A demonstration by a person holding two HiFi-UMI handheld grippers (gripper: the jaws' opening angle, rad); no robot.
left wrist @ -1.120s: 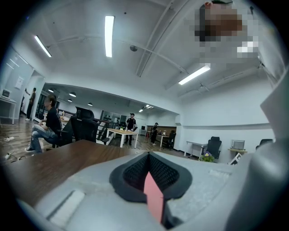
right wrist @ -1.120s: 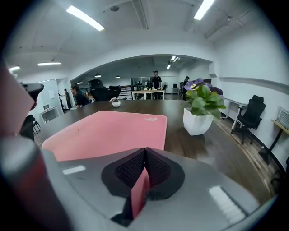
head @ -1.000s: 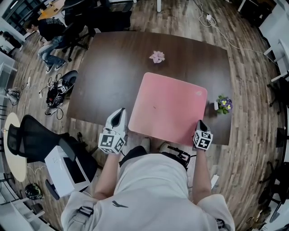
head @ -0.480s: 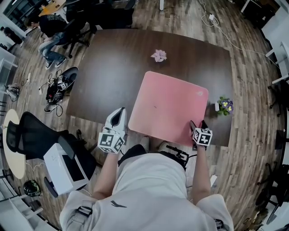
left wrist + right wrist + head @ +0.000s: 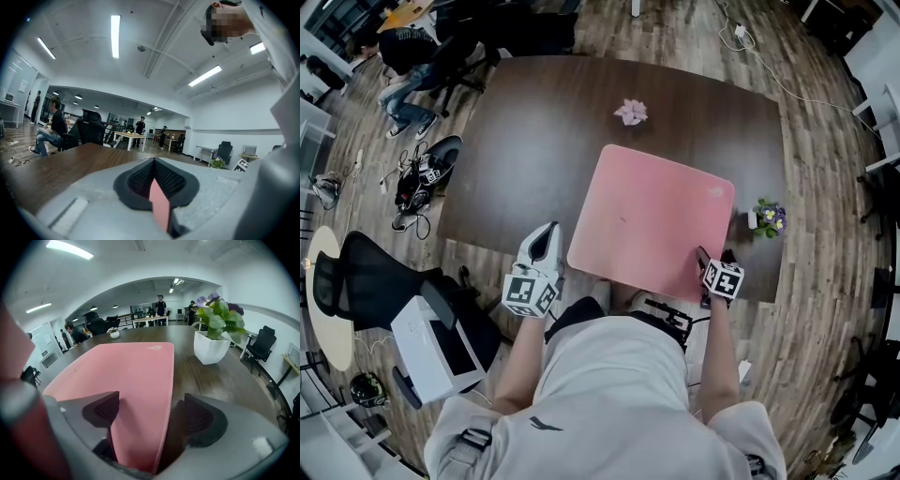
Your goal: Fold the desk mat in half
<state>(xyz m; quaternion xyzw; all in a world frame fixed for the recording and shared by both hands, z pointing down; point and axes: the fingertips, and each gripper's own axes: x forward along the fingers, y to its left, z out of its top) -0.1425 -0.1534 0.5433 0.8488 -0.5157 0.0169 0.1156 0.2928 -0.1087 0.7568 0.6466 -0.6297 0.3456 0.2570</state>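
The pink desk mat [image 5: 652, 220] lies flat on the dark table [image 5: 534, 159], its near edge at the table's front edge. My right gripper [image 5: 713, 257] sits at the mat's near right corner. Its jaws are opening, and the mat's right edge [image 5: 140, 394] runs between them without either pad pressing on it. My left gripper [image 5: 550, 232] stands just left of the mat's near left corner, apart from it in the head view. Its jaws [image 5: 154, 164] are shut, with a thin pink sliver between the pads that I cannot identify.
A small potted plant [image 5: 766, 217] [image 5: 216, 333] stands just right of the mat. A pink paper flower [image 5: 629, 113] lies beyond the mat's far edge. A black chair [image 5: 366, 281] and a white box [image 5: 427, 352] are on the floor at my left. People sit at the far left.
The right gripper's jaws have gone from shut to wide apart at the mat's near right corner. The left gripper and the mat have stayed put.
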